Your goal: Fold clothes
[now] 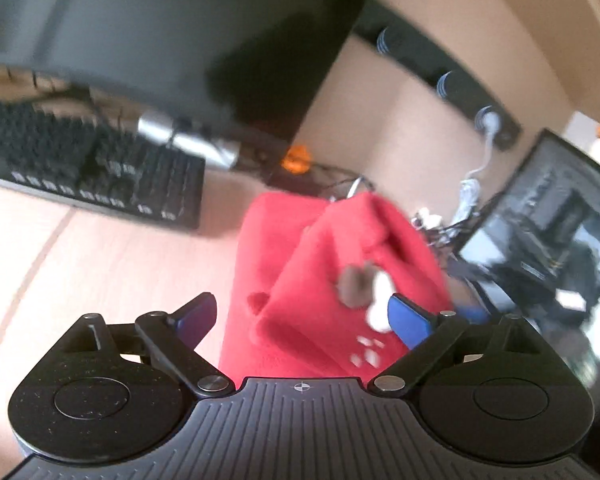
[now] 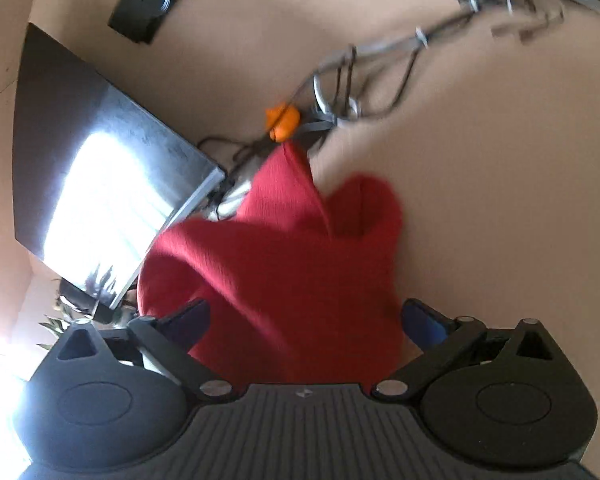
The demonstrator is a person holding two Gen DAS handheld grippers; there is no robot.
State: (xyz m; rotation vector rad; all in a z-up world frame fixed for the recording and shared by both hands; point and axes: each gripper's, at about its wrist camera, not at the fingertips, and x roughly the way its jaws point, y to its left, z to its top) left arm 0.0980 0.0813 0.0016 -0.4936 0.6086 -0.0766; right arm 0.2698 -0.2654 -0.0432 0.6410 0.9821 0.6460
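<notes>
A red garment (image 1: 320,264) lies bunched on the light desk (image 1: 100,264), with a brown and white print (image 1: 364,284) on its upper fold. My left gripper (image 1: 304,318) hangs just over its near edge, jaws wide apart, cloth between the blue pads but not pinched; a gap shows at the left pad (image 1: 198,314). In the right wrist view the same red garment (image 2: 276,256) is heaped in folds on the beige desk (image 2: 500,200). My right gripper (image 2: 306,320) straddles it, also open, and its pads do not press the cloth.
A black keyboard (image 1: 92,168) and a dark monitor (image 1: 180,32) stand at the left. Tangled cables (image 2: 340,92) and an orange object (image 2: 282,120) lie behind the garment. A second screen (image 1: 548,224) is at the right, a black power strip (image 1: 440,68) on the wall.
</notes>
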